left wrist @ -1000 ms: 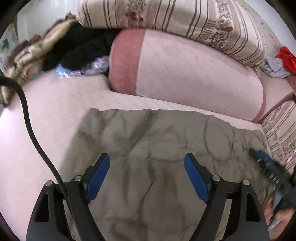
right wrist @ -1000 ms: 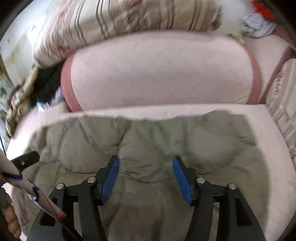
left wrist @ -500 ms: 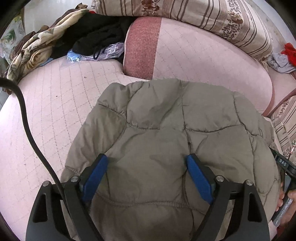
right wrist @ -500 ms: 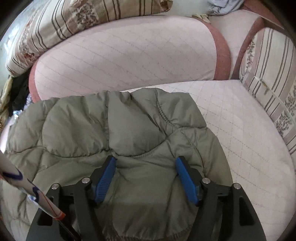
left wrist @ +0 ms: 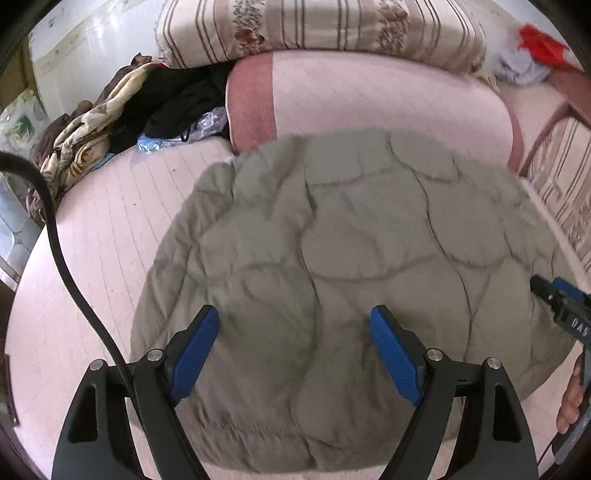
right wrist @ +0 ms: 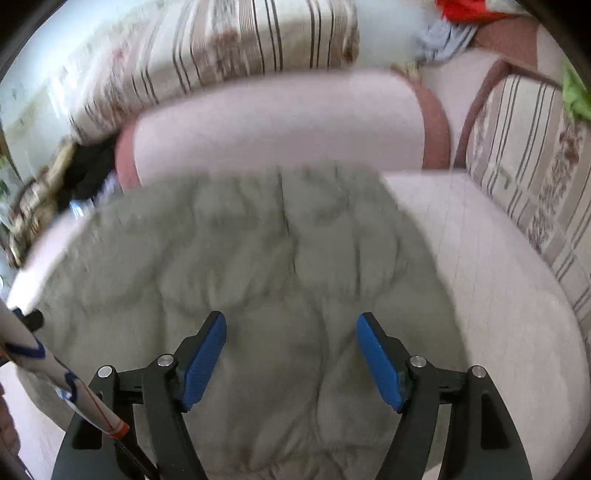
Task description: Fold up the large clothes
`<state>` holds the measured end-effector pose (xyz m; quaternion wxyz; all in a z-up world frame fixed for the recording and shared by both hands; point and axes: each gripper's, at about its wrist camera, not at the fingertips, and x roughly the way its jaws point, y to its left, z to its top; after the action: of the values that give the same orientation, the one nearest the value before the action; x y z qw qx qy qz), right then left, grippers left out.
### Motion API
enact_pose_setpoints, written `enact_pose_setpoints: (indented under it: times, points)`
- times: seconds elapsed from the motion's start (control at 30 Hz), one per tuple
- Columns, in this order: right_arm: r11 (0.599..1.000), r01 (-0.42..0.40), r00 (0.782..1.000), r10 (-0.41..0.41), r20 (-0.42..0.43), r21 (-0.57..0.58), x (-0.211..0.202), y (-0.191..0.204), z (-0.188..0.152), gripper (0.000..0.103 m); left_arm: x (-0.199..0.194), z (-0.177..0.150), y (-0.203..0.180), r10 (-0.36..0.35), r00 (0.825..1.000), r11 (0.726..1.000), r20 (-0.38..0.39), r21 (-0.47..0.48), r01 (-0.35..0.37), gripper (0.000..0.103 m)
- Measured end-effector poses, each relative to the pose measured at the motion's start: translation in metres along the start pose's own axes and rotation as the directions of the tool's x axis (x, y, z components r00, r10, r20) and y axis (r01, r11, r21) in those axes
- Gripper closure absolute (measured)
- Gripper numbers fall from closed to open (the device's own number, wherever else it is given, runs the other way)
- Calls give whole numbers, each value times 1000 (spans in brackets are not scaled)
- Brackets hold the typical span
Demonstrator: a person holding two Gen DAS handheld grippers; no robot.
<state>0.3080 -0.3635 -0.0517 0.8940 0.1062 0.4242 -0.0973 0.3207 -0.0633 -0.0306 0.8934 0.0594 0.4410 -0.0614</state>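
An olive-grey quilted jacket (left wrist: 332,258) lies folded in a rounded bundle on the pink sofa seat (left wrist: 96,236). It also fills the middle of the right wrist view (right wrist: 266,266), which is blurred. My left gripper (left wrist: 293,349) is open and empty, above the jacket's near edge. My right gripper (right wrist: 291,354) is open and empty, above the jacket's near part. The right gripper's tip shows at the right edge of the left wrist view (left wrist: 561,306).
A pink back cushion (left wrist: 369,103) stands behind the jacket, with a striped floral cushion (left wrist: 317,26) on top. Dark and patterned clothes (left wrist: 122,110) pile at the back left. A striped armrest (right wrist: 535,177) is at the right. A black cable (left wrist: 62,258) crosses the left.
The jacket went from lying spread flat to a folded bundle. Both grippers have since pulled back a little, so more of the jacket and sofa shows. Both stayed open.
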Motion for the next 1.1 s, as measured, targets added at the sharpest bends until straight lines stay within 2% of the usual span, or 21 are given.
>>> enact_pose_setpoints:
  times: [0.17, 0.27, 0.43, 0.6, 0.77, 1.1]
  points:
    - [994, -68, 997, 65, 41, 89, -45, -15, -22, 26, -55, -24, -8, -11, 995, 1000, 98, -6, 12, 20]
    - [991, -84, 996, 80, 45, 108, -72, -27, -50, 26, -82, -48, -12, 8, 991, 1000, 137, -5, -7, 20]
    - [993, -28, 1000, 27, 9, 115, -103, -45, -107, 26, -116, -82, -22, 25, 991, 1000, 129, -8, -24, 20]
    - [981, -52, 998, 56, -14, 184, -128, -59, -147, 26, -140, -106, -23, 4, 995, 998, 102, -57, 2, 20]
    - [978, -37, 999, 42, -20, 207, -137, -64, -163, 25, -157, -128, -26, -2, 998, 996, 65, -90, 8, 20]
    - [988, 12, 1000, -13, 8, 154, -162, -53, -182, 25, -197, -157, -42, 91, 986, 995, 137, -50, -85, 20]
